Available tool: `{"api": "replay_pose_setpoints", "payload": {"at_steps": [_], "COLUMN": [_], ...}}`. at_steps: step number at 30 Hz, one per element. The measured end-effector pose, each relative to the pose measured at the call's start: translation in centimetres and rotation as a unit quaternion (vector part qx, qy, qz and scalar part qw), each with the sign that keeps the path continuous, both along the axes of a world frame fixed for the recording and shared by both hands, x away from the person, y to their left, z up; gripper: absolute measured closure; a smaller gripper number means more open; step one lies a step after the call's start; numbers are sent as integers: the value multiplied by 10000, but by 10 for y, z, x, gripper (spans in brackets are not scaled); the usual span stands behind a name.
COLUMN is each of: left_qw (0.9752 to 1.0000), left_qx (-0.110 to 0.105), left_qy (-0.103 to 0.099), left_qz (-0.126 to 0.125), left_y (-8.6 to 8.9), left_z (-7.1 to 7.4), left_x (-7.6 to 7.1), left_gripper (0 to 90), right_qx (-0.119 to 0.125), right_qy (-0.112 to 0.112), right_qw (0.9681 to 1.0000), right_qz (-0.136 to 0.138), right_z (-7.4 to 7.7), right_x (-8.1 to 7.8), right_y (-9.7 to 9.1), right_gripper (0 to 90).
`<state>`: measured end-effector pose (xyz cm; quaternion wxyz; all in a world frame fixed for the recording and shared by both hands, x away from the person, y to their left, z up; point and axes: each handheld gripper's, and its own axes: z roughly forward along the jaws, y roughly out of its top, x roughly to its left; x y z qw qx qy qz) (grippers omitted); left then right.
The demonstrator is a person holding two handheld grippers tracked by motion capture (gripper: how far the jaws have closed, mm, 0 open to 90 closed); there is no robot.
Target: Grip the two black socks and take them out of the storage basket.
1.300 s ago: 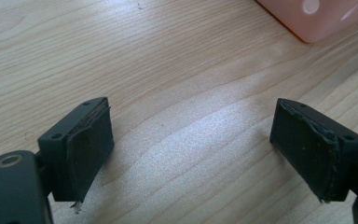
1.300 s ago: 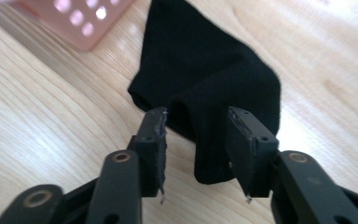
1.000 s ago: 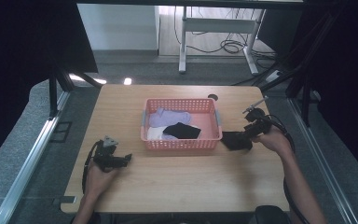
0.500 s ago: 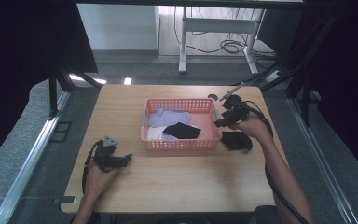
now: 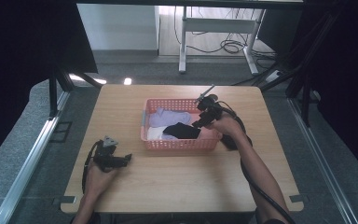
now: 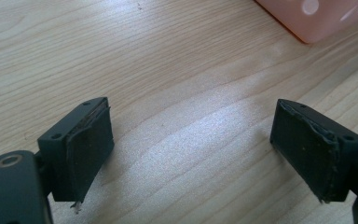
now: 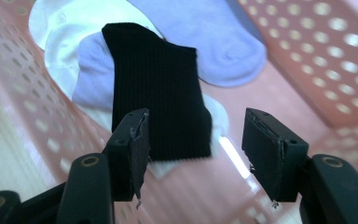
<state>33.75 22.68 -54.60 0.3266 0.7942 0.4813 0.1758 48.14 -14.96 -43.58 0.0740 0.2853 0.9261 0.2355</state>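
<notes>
Left claw (image 5: 127, 158): lay low on the bench (image 5: 177, 186) at the near left, jaws spread wide over bare wood, nothing between them.
Basket (image 5: 179, 144): pink, perforated, on the middle of the bench; one near corner showed at the far right of the left claw's view.
Socks: a black sock (image 7: 161, 88) lay on top of a lilac sock (image 7: 205, 37) and a white one (image 7: 60, 32), all inside the basket.
Right claw (image 7: 193, 149): hung over the right end of the basket, pointing down into it; its jaws had just been opening and stood apart, with the near edge of the black sock showing between them, the pads not pressing it.
Dark cloth (image 5: 230, 142): lay on the bench just right of the basket, partly hidden by the right hand.
</notes>
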Motion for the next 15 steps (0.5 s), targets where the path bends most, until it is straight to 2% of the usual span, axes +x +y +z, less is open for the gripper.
{"api": "replay_pose_setpoints", "payload": {"at_steps": [6, 10, 15], "left_qw": [10000, 10000, 10000], "left_qx": [-21, -33, -33], "left_qy": [-1, 1, 1], "left_qz": [3, 2, 3], "left_y": [0, 1, 1], "left_z": [0, 0, 0], "left_x": [0, 0, 0], "left_gripper": [129, 129, 129], "right_qx": [-100, -269, -482], "right_qy": [150, 247, 369], "right_qw": [9998, 9992, 9981], "right_qz": [90, 151, 74], "right_z": [-22, -37, -52], "right_x": [10, 16, 21], "right_y": [22, 31, 39], "right_gripper": [398, 371, 343]}}
